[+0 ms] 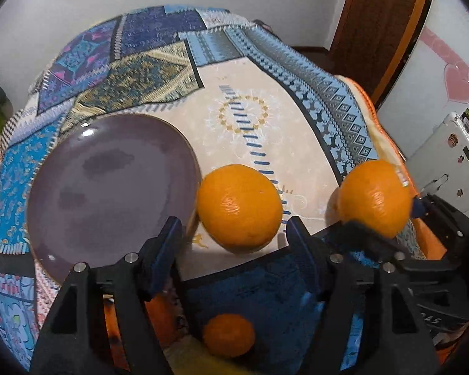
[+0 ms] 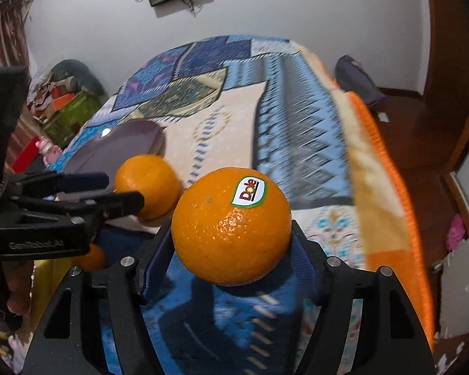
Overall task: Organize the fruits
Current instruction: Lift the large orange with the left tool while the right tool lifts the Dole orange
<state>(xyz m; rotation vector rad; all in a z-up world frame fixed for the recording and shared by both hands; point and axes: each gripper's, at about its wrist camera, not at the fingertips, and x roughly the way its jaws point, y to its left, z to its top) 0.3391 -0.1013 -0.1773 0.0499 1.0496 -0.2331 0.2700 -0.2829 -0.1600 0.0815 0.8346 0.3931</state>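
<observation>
A plain orange (image 1: 239, 207) rests on the patterned blanket just right of an empty purple plate (image 1: 109, 187). My left gripper (image 1: 233, 228) is open around it, a gap showing between each pad and the peel; the right wrist view shows that gripper (image 2: 122, 191) at the orange (image 2: 147, 184) beside the plate (image 2: 118, 147). My right gripper (image 2: 231, 243) is shut on a second orange (image 2: 231, 228) with a Dole sticker, both pads against its sides. That orange (image 1: 375, 198) sits at the right in the left wrist view. A smaller orange (image 1: 228, 334) lies below my left fingers.
The blanket (image 1: 265, 100) drapes over a raised surface whose orange-trimmed edge (image 2: 400, 193) drops off at the right. A wooden door (image 1: 381, 15) and a white appliance (image 1: 447, 153) stand beyond it. Boxes and clutter (image 2: 65, 106) sit on the floor at the left.
</observation>
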